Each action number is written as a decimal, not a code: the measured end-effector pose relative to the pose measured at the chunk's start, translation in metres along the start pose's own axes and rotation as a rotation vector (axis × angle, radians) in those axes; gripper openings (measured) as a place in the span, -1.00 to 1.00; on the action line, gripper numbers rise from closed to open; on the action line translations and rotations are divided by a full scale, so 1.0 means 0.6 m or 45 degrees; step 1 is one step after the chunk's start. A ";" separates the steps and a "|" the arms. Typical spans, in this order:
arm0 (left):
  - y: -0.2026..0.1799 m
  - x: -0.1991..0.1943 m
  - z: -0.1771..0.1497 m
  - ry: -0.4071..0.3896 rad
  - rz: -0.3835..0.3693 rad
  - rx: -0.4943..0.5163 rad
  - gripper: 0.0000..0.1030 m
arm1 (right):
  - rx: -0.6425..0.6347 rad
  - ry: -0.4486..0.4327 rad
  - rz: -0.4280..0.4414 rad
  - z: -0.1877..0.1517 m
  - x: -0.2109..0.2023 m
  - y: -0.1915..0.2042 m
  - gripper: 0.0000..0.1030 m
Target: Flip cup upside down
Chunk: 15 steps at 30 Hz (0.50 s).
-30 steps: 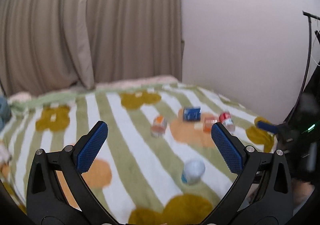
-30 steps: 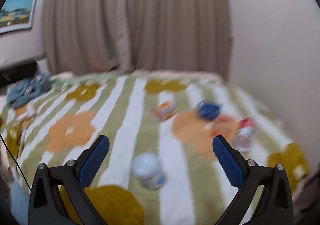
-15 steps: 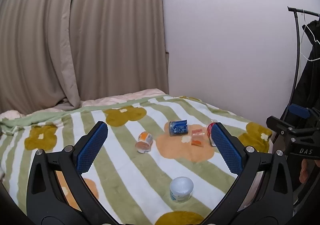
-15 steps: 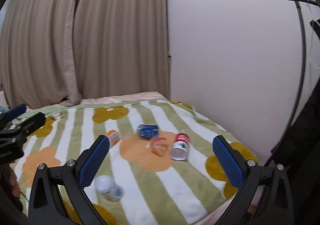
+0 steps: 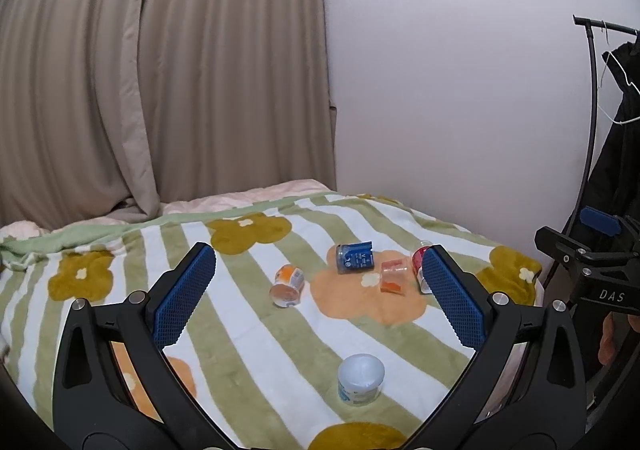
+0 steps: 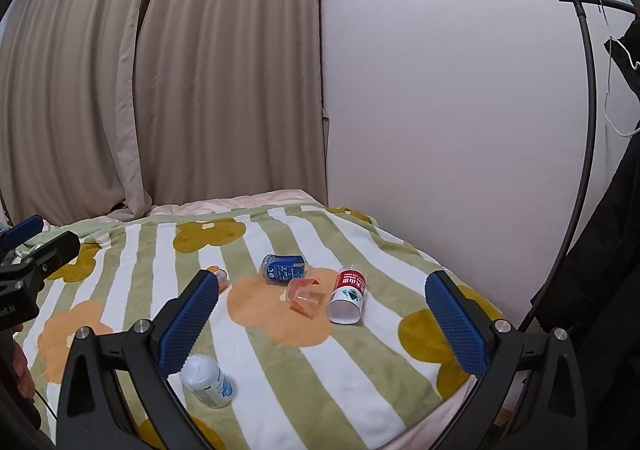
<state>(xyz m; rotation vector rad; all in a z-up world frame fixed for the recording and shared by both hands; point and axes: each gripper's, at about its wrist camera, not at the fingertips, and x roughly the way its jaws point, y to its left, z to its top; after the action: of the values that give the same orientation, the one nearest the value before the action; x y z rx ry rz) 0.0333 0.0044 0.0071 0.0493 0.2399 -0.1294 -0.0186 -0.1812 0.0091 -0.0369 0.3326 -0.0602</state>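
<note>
Several small cups lie on their sides on a striped flower blanket (image 5: 248, 338) (image 6: 360, 354). A blue cup (image 5: 355, 258) (image 6: 283, 268), a clear orange cup (image 5: 394, 276) (image 6: 305, 293), a red and white cup (image 5: 418, 270) (image 6: 348, 292), an orange cup (image 5: 287, 285) (image 6: 218, 277) and a white cup (image 5: 360, 378) (image 6: 206, 374). My left gripper (image 5: 320, 294) is open and empty, held above the near part of the bed. My right gripper (image 6: 322, 324) is open and empty, well short of the cups.
Beige curtains (image 5: 160, 69) and a white wall (image 5: 460, 89) stand behind the bed. A clothes rack with dark garments (image 5: 616, 137) (image 6: 600, 169) stands at the right. The other gripper shows at each view's edge (image 5: 592, 262) (image 6: 28, 250).
Both cameras have pulled back and tilted up, so the cups look smaller and farther. The cups have not moved. Both grippers stay open.
</note>
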 end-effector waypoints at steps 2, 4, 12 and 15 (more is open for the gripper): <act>-0.002 -0.002 0.002 -0.002 -0.003 0.000 1.00 | -0.004 0.003 -0.001 0.000 0.001 0.000 1.00; -0.004 -0.003 0.004 -0.003 -0.006 0.003 1.00 | -0.003 0.002 -0.005 0.003 -0.003 -0.001 1.00; -0.016 -0.004 0.008 -0.004 -0.019 0.023 1.00 | 0.001 -0.002 -0.010 0.008 -0.004 -0.001 1.00; -0.019 -0.005 0.008 -0.003 -0.023 0.028 1.00 | 0.004 -0.002 -0.009 0.009 -0.005 -0.001 1.00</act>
<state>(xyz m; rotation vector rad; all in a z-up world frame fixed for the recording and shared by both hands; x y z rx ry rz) 0.0303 -0.0068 0.0123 0.0686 0.2364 -0.1498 -0.0200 -0.1815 0.0151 -0.0349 0.3309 -0.0679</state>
